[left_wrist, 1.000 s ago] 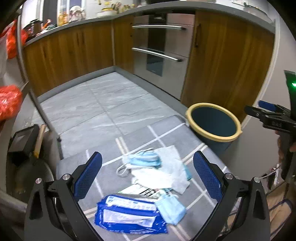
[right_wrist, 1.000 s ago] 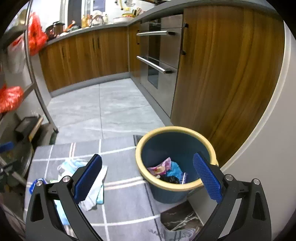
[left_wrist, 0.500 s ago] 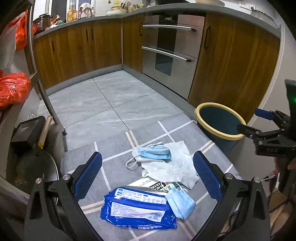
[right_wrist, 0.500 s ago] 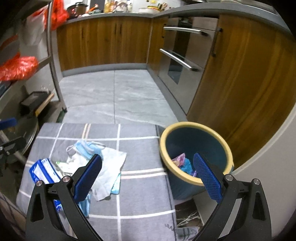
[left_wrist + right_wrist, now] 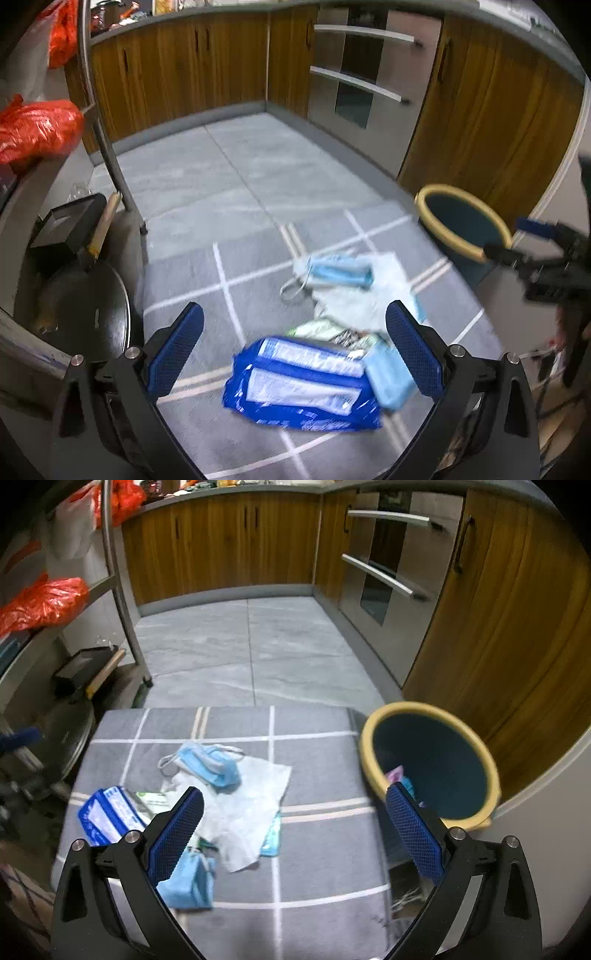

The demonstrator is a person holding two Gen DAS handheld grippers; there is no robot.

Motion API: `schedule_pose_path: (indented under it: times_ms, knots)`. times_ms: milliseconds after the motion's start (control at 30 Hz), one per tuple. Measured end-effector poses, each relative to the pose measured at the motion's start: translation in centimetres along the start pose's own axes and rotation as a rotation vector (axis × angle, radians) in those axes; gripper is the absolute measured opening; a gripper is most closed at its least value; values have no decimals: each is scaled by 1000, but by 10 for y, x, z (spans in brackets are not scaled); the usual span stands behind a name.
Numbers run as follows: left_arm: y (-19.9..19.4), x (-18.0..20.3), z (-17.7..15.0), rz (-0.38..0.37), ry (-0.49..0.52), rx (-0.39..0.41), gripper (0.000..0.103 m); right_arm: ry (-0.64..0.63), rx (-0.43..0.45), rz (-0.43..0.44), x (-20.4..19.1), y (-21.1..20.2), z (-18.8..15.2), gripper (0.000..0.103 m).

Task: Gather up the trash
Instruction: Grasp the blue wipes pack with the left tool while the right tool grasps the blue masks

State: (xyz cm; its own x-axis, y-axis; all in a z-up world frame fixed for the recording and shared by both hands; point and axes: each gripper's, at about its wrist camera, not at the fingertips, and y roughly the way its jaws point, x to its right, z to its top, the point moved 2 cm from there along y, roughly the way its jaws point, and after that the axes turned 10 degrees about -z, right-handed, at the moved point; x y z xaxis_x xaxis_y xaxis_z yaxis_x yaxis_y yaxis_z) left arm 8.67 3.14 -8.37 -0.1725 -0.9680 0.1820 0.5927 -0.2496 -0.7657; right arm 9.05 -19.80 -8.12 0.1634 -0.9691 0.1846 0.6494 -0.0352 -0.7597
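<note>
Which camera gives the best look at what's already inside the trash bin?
The right wrist view: it looks down into the trash bin, showing a pink wrapper and something blue at the bottom. The left wrist view shows the bin from farther off and blurred, with only its yellow rim and dark interior visible.

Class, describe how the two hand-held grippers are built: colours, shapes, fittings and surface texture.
The left gripper and right gripper look alike: black angular frames, each with two fingers faced with blue pads of fine mesh-like texture. Silver round bolts sit at the joints. No cables or sleeves are visible.
</note>
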Motion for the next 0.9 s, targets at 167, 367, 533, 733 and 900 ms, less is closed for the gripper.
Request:
schedule_pose_path:
  times_ms: [167, 367, 533, 733, 900]
  knots:
    - [21, -14, -19, 38, 21, -96, 97, 17, -36, 19, -14, 8, 7, 98]
    - [49, -38, -39, 42, -38, -187, 97, 34, -73, 51, -30, 16, 12, 98]
    - [64, -49, -50, 43, -10, -217, 97, 4, -78, 56, -46, 17, 14, 98]
    - [82, -62, -58, 0, -85, -258, 91, -1, -92, 54, -52, 22, 16, 98]
    - [98, -62, -67, -75, -127, -320, 78, 16, -101, 59, -48, 24, 15, 98]
